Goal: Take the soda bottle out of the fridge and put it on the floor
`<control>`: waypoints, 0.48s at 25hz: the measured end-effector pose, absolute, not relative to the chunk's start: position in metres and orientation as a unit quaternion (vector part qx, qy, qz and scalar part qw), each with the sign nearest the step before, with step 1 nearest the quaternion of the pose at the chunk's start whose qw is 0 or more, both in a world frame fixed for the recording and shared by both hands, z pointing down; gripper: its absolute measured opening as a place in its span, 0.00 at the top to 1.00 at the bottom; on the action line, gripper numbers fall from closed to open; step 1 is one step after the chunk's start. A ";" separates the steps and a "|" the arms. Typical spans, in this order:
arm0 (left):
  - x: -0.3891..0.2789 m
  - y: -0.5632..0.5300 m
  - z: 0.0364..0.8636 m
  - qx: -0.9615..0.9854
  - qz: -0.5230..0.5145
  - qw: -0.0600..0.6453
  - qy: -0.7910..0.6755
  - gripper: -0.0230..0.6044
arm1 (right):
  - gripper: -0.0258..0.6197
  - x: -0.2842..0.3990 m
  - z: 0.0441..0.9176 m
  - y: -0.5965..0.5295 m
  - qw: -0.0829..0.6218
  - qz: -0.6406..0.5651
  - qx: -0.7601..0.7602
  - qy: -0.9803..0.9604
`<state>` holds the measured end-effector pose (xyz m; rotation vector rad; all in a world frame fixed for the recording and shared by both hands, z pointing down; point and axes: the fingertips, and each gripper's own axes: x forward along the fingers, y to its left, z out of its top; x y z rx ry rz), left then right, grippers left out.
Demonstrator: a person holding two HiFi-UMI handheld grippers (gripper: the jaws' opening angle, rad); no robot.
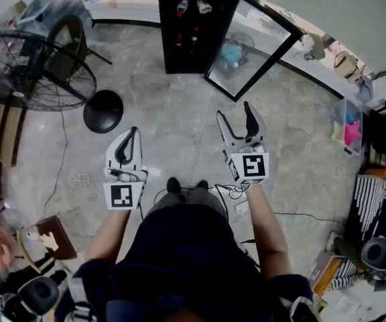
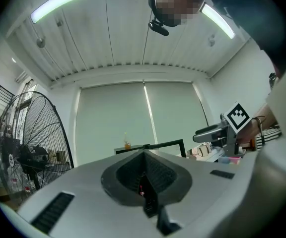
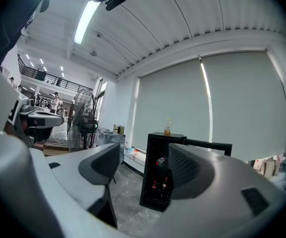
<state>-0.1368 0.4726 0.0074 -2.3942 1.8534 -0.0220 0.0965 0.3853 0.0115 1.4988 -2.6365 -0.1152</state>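
Dark clothing on the person carrying my rig fills the bottom of the head view, and both forearms reach forward over the grey stone-patterned floor (image 1: 179, 129). The left gripper (image 1: 127, 141) has its jaws pressed together with nothing in them. The right gripper (image 1: 235, 113) has its jaws spread wide and empty, and it looks straight at the tall black mini fridge (image 1: 193, 29), which is well ahead of both tools. Its glass door (image 1: 253, 49) hangs open toward my right. In the right gripper view I can see two dark soda bottles with red labels (image 3: 155, 185) standing side by side on a lower shelf. Another bottle (image 3: 160, 161) lies tilted on the shelf above, and a small bottle of orange liquid (image 3: 167, 127) stands on the fridge top. So the task's object is inside the fridge and nothing has been grasped yet. I judge the open door to be the main hazard, since coming in from the right could knock the gripper against its edge. The two upright bottles stand so close that one jaw may topple the neighbour as it enters. A smooth round bottle could also slip if I grip it too high. The loose cable (image 1: 62, 156) near the big black floor fan (image 1: 29, 66) could snag a foot.
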 end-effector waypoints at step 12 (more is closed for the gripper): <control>-0.132 0.401 0.017 -0.797 -0.011 0.061 0.601 0.93 | 0.46 0.076 0.045 0.271 0.061 -0.033 0.483 -0.873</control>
